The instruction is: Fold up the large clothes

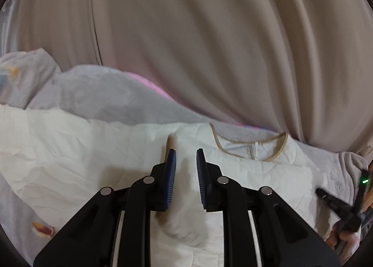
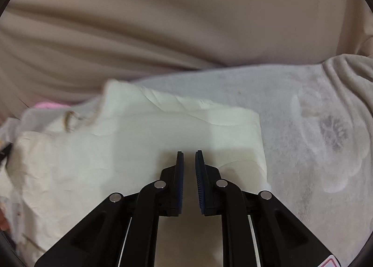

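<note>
A cream white garment [image 1: 93, 150] with a tan-trimmed neckline [image 1: 251, 148] lies spread on a grey blanket. My left gripper [image 1: 186, 150] hovers over it just left of the neckline, jaws open with a narrow gap, holding nothing; a tan-edged fold [image 1: 170, 141] lies right by the left fingertip. In the right wrist view the same garment [image 2: 139, 131] has a folded edge [image 2: 258, 141] at the right. My right gripper [image 2: 189, 151] is over the cloth near that edge, jaws slightly apart and empty. The right gripper also shows at the left wrist view's right edge [image 1: 345, 206].
A beige curtain [image 1: 186, 34] hangs close behind the surface. The grey fleece blanket [image 2: 314, 127] with a flower pattern extends right of the garment. A pink cloth [image 1: 151, 87] lies by the curtain. A printed sheet [image 1: 44, 229] shows at the lower left.
</note>
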Motion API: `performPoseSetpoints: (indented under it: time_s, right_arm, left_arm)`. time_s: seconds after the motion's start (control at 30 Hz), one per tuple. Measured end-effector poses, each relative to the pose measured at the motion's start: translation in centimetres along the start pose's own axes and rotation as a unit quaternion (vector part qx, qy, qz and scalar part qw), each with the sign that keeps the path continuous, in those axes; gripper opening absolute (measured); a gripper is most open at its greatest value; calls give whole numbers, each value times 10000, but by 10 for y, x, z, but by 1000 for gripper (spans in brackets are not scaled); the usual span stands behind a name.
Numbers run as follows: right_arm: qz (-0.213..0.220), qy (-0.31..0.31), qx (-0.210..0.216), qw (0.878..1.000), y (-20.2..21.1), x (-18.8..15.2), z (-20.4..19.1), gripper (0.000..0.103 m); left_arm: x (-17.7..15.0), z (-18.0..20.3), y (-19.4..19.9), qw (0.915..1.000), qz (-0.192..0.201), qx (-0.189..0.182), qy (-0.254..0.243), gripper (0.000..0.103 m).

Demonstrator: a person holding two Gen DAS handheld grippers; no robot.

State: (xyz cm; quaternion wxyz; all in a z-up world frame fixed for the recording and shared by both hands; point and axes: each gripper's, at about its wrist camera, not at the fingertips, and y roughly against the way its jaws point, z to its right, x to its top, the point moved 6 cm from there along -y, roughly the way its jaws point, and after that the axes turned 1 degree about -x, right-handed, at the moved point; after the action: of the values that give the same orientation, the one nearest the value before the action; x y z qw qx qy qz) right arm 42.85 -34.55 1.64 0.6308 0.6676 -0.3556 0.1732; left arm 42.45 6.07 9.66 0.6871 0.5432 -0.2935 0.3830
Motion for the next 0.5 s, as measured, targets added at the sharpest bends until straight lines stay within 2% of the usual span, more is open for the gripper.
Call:
performPoseSetpoints:
  time_s: [0.03, 0.07, 0.1, 0.13, 0.2, 0.27, 0.3, 0.33, 0.4, 0.5]
  right_arm:
    - [70, 76, 31, 9999, -4, -2, 2, 9]
    - [170, 166, 31, 9997, -3, -4, 1, 9]
    - [207, 225, 2, 9995, -2, -4, 0, 9]
    - [221, 212, -29, 9995, 1, -3, -2, 10]
    - [238, 74, 99, 9996, 10, 1, -6, 15]
    - [371, -144, 567, 9976, 25, 10, -14, 17]
    - [436, -211, 659, 9966, 29, 15, -16, 17]
    - [447, -233, 689, 9963, 29, 20, -18, 17]
    - [363, -205, 626, 9972, 24, 23, -16, 17]
    - [164, -277, 249, 9992, 3, 16, 5, 16]
  left_arm:
    - [5, -4, 12, 9994, 251, 218, -66, 17]
    - [8, -6, 20, 9987, 415, 283, -125, 17]
    - [11, -5, 25, 9981, 511, 280, -192, 17]
    - [12, -1, 24, 9984, 442, 179, -291, 20]
    - [8, 12, 7, 9990, 68, -95, -424, 22]
    - [-2, 26, -23, 9978, -355, -337, -441, 22]
    - [-10, 31, -40, 9964, -593, -400, -463, 22]
    - [-20, 35, -60, 9944, -859, -386, -474, 22]
    - [-35, 31, -89, 9928, -1121, -245, -358, 22]
    - [-51, 20, -106, 9927, -1122, 55, -451, 23]
